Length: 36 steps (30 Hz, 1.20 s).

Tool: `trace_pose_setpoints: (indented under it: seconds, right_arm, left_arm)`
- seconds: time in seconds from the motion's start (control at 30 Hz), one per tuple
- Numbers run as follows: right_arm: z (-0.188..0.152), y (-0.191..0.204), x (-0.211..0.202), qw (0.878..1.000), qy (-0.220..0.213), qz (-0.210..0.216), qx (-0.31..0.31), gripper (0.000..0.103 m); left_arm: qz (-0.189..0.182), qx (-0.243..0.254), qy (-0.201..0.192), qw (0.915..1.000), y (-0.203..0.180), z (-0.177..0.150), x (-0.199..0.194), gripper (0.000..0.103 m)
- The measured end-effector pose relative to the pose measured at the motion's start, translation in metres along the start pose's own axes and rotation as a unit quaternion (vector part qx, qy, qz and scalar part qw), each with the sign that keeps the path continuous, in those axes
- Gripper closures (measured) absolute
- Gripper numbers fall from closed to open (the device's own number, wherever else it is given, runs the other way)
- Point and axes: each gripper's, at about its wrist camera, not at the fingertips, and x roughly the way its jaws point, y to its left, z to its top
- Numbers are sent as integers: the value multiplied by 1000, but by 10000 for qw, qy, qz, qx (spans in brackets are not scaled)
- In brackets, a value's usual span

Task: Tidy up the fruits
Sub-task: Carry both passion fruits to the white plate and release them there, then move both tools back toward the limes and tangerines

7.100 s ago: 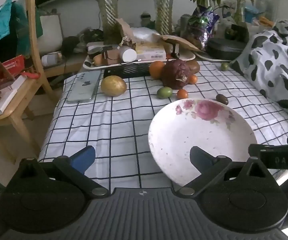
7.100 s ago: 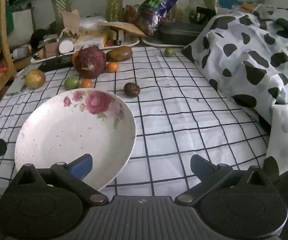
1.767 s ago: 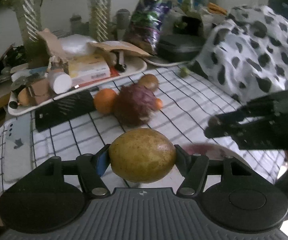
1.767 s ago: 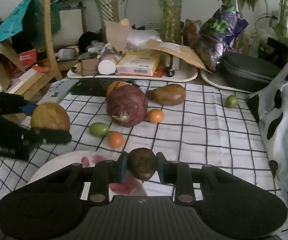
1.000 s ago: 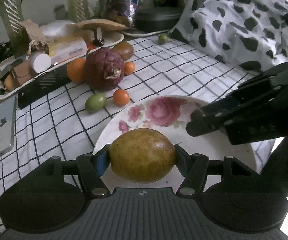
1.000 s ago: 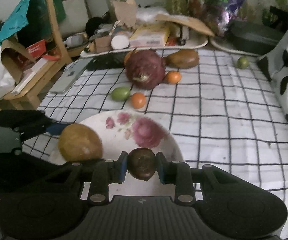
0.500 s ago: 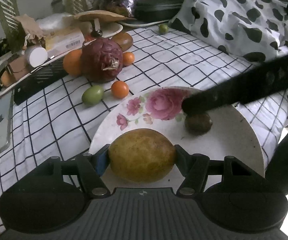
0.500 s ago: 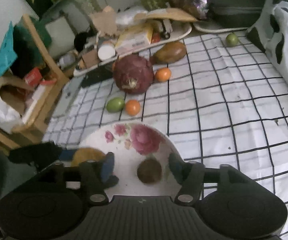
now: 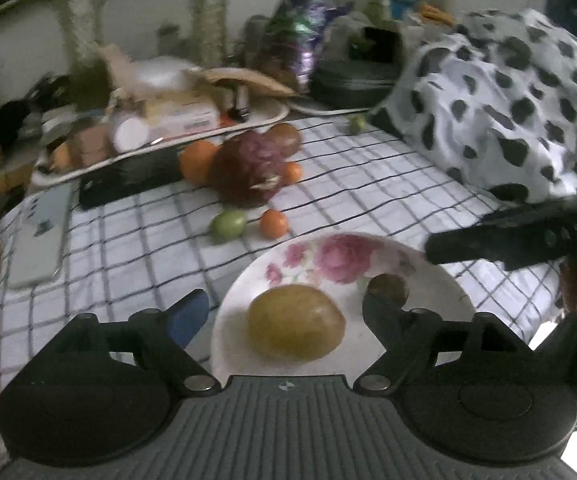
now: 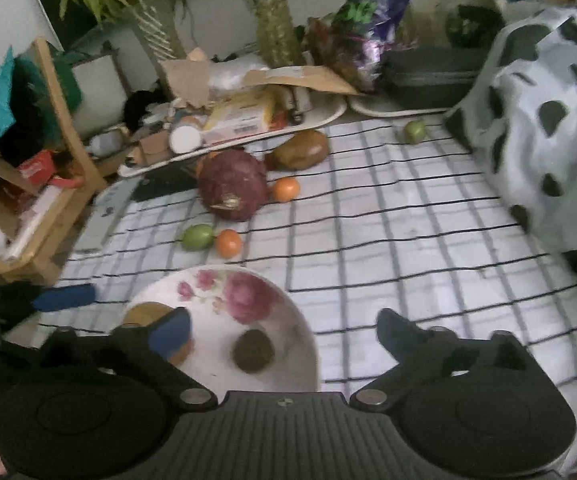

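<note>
A white plate with pink roses (image 9: pixel 440 276) (image 10: pixel 304 340) lies on the checked cloth. In it lie a yellow-brown round fruit (image 9: pixel 295 323) (image 10: pixel 144 313) and a small dark fruit (image 9: pixel 388 289) (image 10: pixel 253 351). My left gripper (image 9: pixel 284 306) is open above the plate, its jaws wide on either side of the yellow fruit. My right gripper (image 10: pixel 282 330) is open above the plate's right side. Farther back lie a large purple fruit (image 9: pixel 246 174) (image 10: pixel 232 185), a green fruit (image 9: pixel 229 222) (image 10: pixel 197 237) and small orange fruits (image 9: pixel 274 223) (image 10: pixel 228 243).
A brown fruit (image 10: pixel 300 150), an orange (image 9: pixel 198 161) and a small green fruit (image 10: pixel 414 131) lie further back. A cluttered tray (image 10: pixel 328 116), a black remote (image 9: pixel 128 178) and a phone (image 9: pixel 38 236) are at the back left. A spotted blanket (image 9: pixel 508 112) covers the right side. A wooden chair (image 10: pixel 64 128) stands left.
My left gripper has opened and let the yellow fruit down into the plate, then lifted back. My right gripper has opened wider and pulled up from the dark fruit.
</note>
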Motion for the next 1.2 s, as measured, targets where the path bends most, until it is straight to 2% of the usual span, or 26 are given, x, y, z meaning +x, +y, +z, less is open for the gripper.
trace_pose_setpoints:
  seconds: [0.1,0.23,0.53,1.2]
  right_arm:
    - [-8,-1,-3,9996,126,-245,-76,0]
    - [-18,-2,-6,9982,237,-545,-117,0]
    - [-23,2,-3,9956,265,-838,-311,0]
    - [-19,11,-2,9935,-9,-937,-652,0]
  left_arm:
    - [170,-157,73,9997,6,-5,-7,19]
    - [186,-242,128,9995,11,-12,-13,19]
    - [222,-107,118,9996,10,-16,-13,19]
    - [150,28,-137,9998,12,0,-15,19]
